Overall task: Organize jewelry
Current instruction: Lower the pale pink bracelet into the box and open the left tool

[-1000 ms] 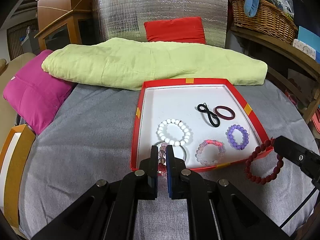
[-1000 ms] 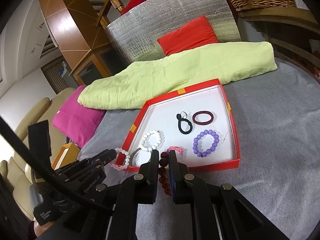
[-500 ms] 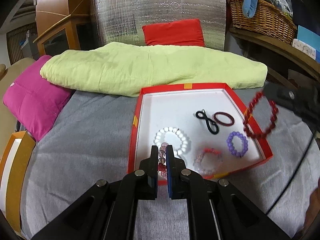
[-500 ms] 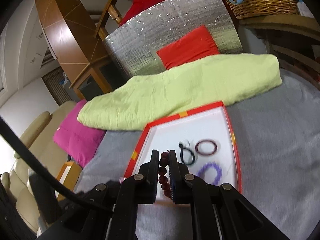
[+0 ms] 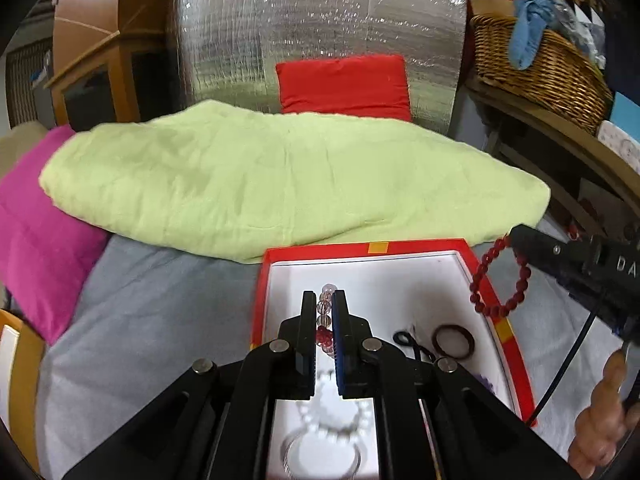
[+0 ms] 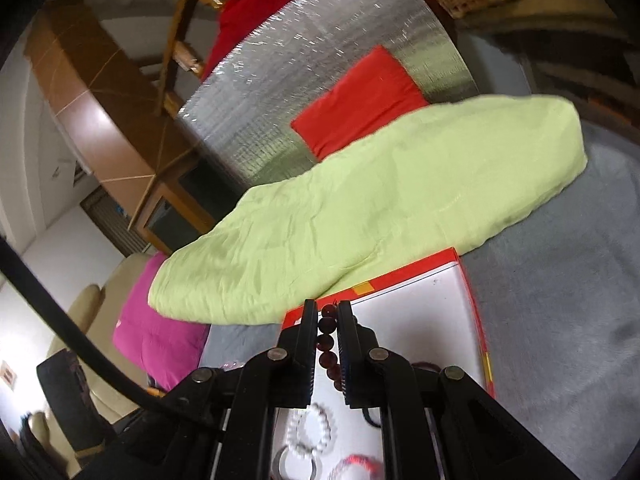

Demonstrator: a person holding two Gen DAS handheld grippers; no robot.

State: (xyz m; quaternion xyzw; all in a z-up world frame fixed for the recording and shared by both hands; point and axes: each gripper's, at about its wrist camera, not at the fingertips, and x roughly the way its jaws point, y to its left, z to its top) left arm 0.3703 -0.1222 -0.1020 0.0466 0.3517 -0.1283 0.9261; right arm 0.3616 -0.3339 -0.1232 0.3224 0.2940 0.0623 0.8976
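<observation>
Since a second ago both grippers have been carrying their bracelets up from the near edge of the red tray [image 5: 486, 300] and forward over its white floor; the dark red bead bracelet [image 5: 500, 280], earlier lying on the grey cover outside the tray's corner, is now hanging in the air over the tray's right rim. The left gripper [image 5: 324, 312] is holding a pale pink and clear bead bracelet [image 5: 325, 314], jaws nearly closed with the beads pinched between the pads. The right gripper [image 6: 329, 340] is likewise clamping the dark red strand between narrowly parted jaws. Already lying inside the tray are a white bead bracelet [image 5: 332, 408], a thin metal bangle [image 5: 320, 456], a black hair loop [image 5: 408, 342] and a maroon ring band [image 5: 454, 340]; a pink bracelet [image 6: 356, 464] is showing at the near edge in the right wrist view. Judged from this, most pieces are already collected, and the two held bracelets are awaiting release into the open rear part of the tray. Whether other pieces are remaining outside the tray cannot be told.
</observation>
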